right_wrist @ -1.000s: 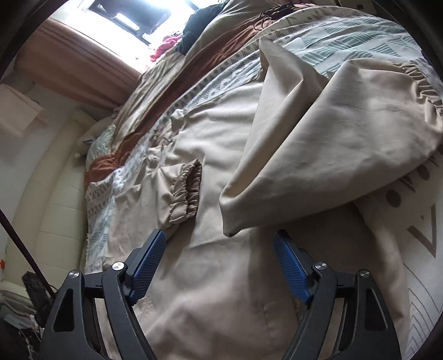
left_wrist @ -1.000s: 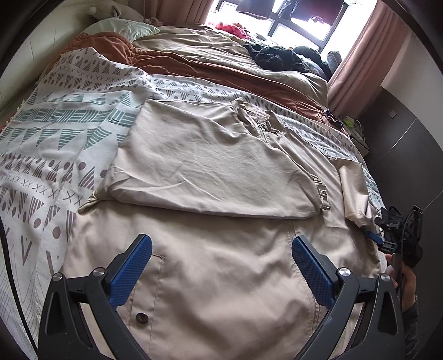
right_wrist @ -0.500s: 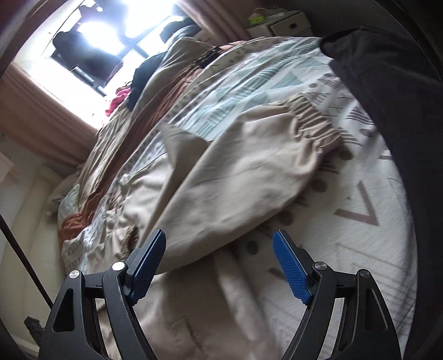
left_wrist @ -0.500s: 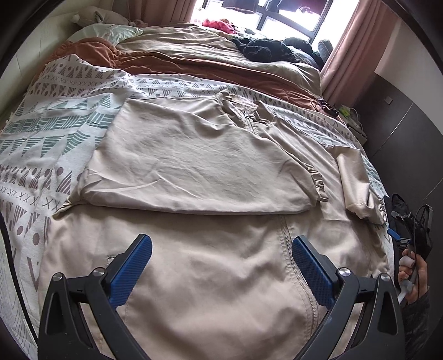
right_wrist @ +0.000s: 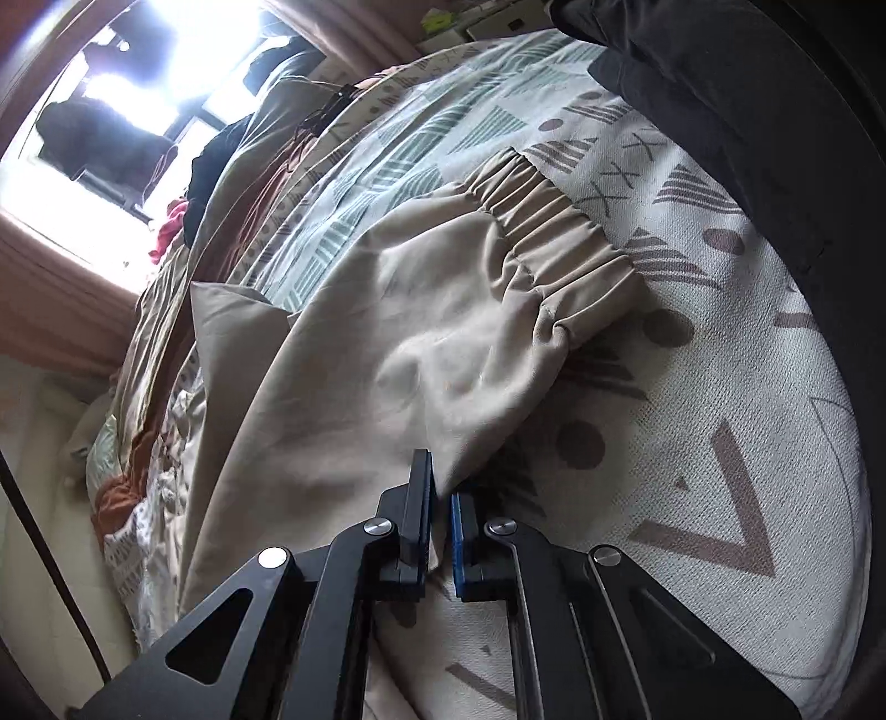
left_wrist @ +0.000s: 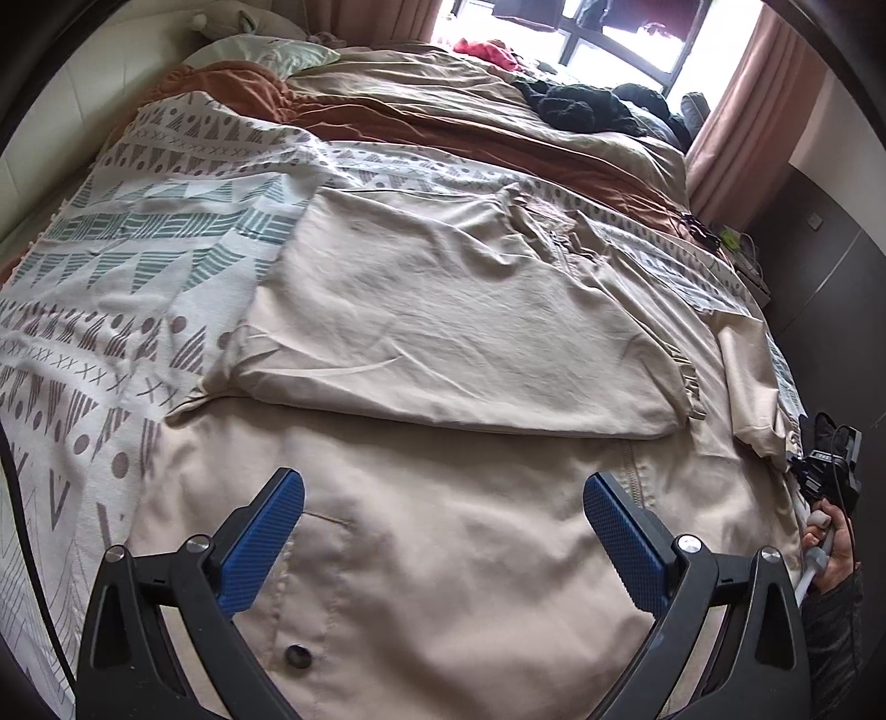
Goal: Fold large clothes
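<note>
One patterned bedspread (left_wrist: 138, 266), curtained window (left_wrist: 609, 27)

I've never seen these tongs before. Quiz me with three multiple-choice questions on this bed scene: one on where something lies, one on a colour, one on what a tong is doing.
1. Where does the jacket lie?
A. on the patterned blanket
B. on the floor
C. on a chair

2. What colour are the left tongs' pads?
A. red
B. blue
C. yellow

3. What are the right tongs doing?
A. standing wide open
B. pinching the jacket's sleeve
C. holding a pillow

Answers:
1 A: the beige jacket is spread over the patterned blanket.
2 B: the left tongs carry blue pads.
3 B: the right tongs are shut on the sleeve near its gathered cuff.
</note>
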Available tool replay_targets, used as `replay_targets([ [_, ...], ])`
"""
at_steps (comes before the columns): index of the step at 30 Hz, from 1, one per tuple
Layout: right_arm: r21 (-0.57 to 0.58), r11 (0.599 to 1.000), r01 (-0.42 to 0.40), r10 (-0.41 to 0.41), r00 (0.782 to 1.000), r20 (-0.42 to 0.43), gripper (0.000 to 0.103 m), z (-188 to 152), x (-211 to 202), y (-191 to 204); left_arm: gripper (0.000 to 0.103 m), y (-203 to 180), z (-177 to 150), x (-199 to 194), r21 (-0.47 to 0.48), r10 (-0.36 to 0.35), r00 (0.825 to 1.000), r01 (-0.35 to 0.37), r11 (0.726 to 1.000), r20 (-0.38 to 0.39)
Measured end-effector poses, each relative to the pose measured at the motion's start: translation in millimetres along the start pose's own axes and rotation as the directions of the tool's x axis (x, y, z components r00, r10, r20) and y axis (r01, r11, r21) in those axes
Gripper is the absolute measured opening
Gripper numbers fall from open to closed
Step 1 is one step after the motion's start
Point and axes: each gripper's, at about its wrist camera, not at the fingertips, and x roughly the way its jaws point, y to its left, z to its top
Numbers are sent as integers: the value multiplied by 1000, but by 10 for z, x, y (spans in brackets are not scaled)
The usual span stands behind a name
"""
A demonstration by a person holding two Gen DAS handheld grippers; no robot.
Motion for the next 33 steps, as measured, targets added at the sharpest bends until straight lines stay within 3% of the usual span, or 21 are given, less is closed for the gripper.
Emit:
replay_targets([
  [8, -210, 974, -91, 112, 990, 89, 1, -112, -511, 959, 103, 248, -63, -28, -61, -32, 999, 32, 998, -1],
  [12, -322, 934, -153, 199, 973, 114, 1, -269, -816, 1595, 103, 357, -92, -124, -60, -39, 999, 40, 997, 11],
  [18, -495, 850, -184, 263, 960, 95, 1, -696, -1052, 2429, 103, 579, -121, -294, -78, -42, 999, 45, 996, 34],
  [26, -609, 766, -209, 273, 962, 13, 1, -1254, -808, 3129, 103, 989, -196, -519, -138, -19, 998, 28, 990, 66],
  [33, -671, 694, -261, 248, 962, -119, 1, -1414, -83, 3578, 103, 1384, -285, -649, -205, 15, 997, 0, 979, 72],
])
